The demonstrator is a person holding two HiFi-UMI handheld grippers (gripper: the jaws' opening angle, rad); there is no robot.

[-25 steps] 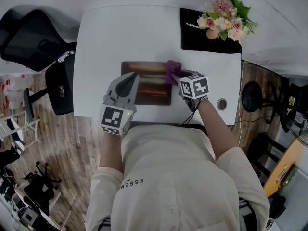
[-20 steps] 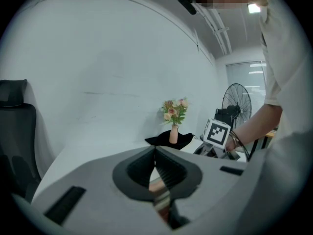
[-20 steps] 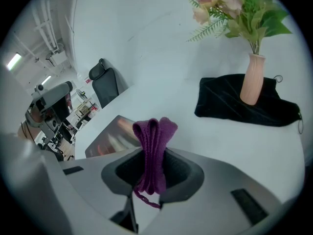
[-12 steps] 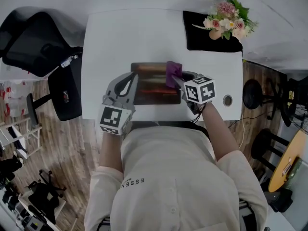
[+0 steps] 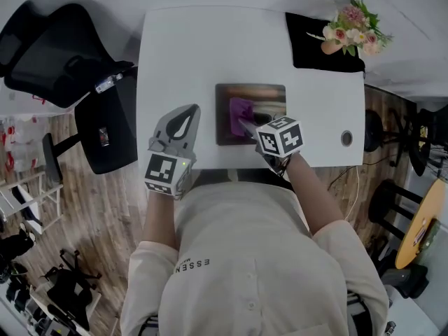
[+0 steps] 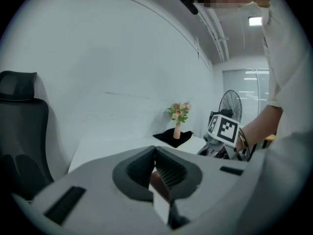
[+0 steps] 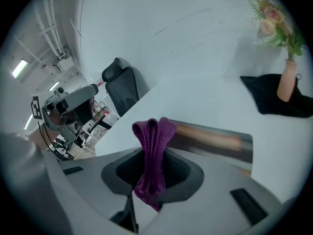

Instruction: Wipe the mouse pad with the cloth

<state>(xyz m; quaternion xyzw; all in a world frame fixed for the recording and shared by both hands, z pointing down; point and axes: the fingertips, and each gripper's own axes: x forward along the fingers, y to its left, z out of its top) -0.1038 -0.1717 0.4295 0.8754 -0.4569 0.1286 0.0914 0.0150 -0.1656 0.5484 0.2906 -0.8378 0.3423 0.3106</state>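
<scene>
My right claw [image 5: 243,122] has dragged the purple cloth [image 5: 239,110] across since half a second ago. Then the cloth sat near the mouse pad's right end; now it lies on the left half of the mouse pad [image 5: 264,95]. My left claw [image 5: 185,113] overlapped the pad's left edge before. Now it rests on the white table [image 5: 182,44] just beside the pad, clear of it.

In the right gripper view the right claw [image 7: 151,176] is clamped narrowly on the cloth [image 7: 153,143]. The cloth is pinched into a folded bunch that stands up out of the jaws, with a short tail hanging below them. The left claw [image 6: 155,173] has its jaws pressed together on nothing.

The pad [image 7: 217,139] lies flat with its long axis running left to right, parallel to the table's near edge. The cloth's long axis runs along the jaws, away from me. A vase of flowers [image 5: 351,33] stands on a black mat [image 5: 311,44] at the far right corner, well apart from the pad.
</scene>
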